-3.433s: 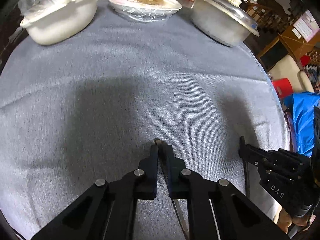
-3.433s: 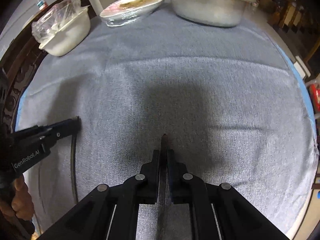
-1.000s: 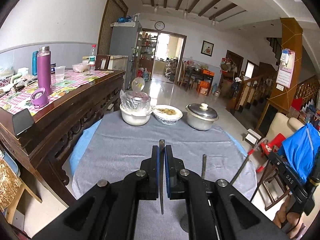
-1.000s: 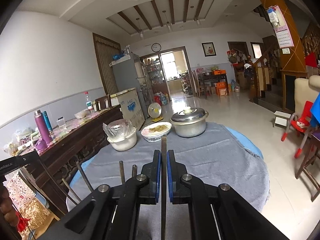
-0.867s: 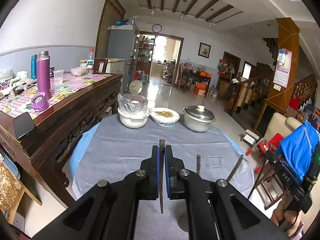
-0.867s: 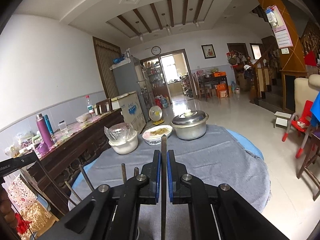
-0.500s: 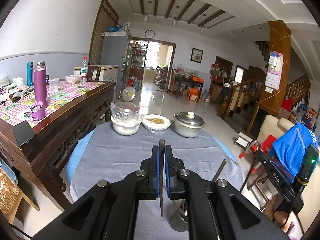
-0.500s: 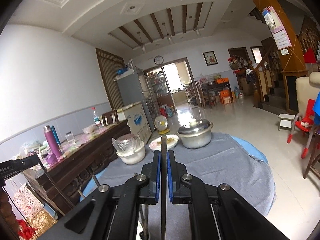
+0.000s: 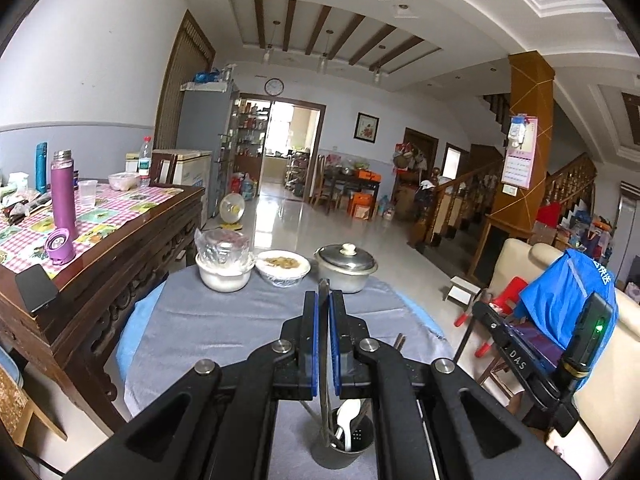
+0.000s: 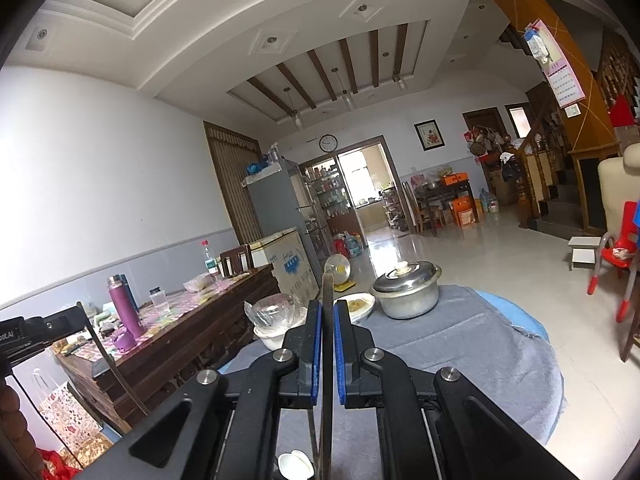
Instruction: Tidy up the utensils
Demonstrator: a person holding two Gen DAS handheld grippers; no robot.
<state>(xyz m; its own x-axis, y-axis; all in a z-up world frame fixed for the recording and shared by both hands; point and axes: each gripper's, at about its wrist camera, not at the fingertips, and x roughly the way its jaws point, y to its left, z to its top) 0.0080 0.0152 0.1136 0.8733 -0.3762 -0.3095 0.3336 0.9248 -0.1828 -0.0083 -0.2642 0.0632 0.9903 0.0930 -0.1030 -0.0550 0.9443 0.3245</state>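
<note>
Beside the metal holder cup (image 9: 343, 450), at its left in the left wrist view, the grey-clothed worktop (image 9: 224, 320) is seen, with a white covered bowl (image 9: 224, 276), a plate of food (image 9: 283, 267) and a lidded pot (image 9: 346, 266) set well beyond the cup. Above the cup, the left tool (image 9: 324, 344) is closed on a slim utensil (image 9: 323, 360), whose lower end hangs over the cup's mouth; a white spoon (image 9: 347, 420) and other handles already stand inside. To the right of the cup, the right tool (image 10: 327, 344) is likewise clamped on a thin utensil (image 10: 327, 300), held upright. The step in hand is judged to be the dropping of both pieces into the cup. A straight lowering over the opening, clear of the standing handles, is called for before each grip is released.
</note>
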